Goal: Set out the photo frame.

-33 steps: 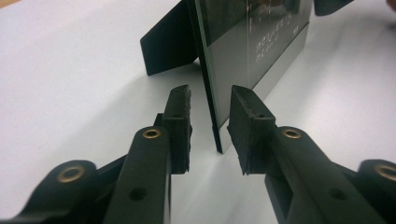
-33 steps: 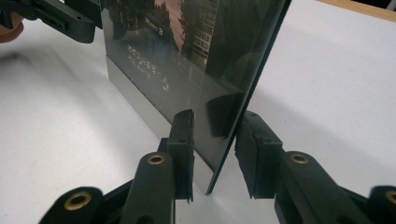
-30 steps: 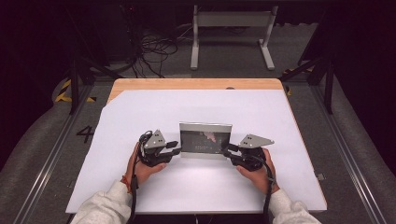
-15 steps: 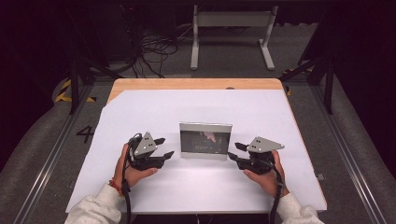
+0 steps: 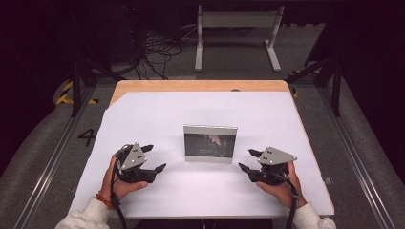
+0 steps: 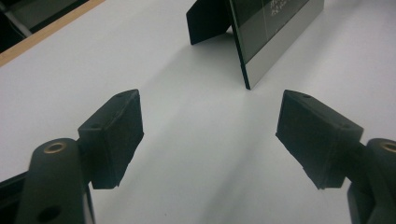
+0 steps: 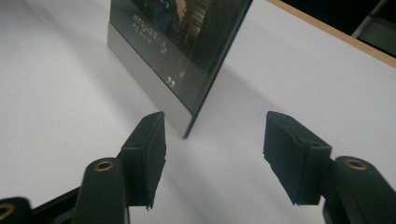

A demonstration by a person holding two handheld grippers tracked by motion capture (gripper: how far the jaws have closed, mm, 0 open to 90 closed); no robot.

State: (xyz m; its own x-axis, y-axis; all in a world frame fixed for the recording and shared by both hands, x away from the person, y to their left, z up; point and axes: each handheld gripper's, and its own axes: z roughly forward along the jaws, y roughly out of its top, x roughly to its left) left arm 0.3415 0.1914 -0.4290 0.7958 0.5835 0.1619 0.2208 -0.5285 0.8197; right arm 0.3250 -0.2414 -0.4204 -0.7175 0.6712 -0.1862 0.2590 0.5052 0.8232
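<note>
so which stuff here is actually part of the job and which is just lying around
Part of the job:
- picture frame, standing upright on its back prop on the white table
- left gripper and right gripper, one on each side of it, jaws just opened, nothing between them

Just lying about:
- cables on the floor beyond the table
- grey metal stand behind them

The high view looks forward and down over the whole white table (image 5: 157,119) from afar. Each gripper view sits low and close, facing the upright picture frame (image 5: 210,143) from opposite ends; all three views share it.
</note>
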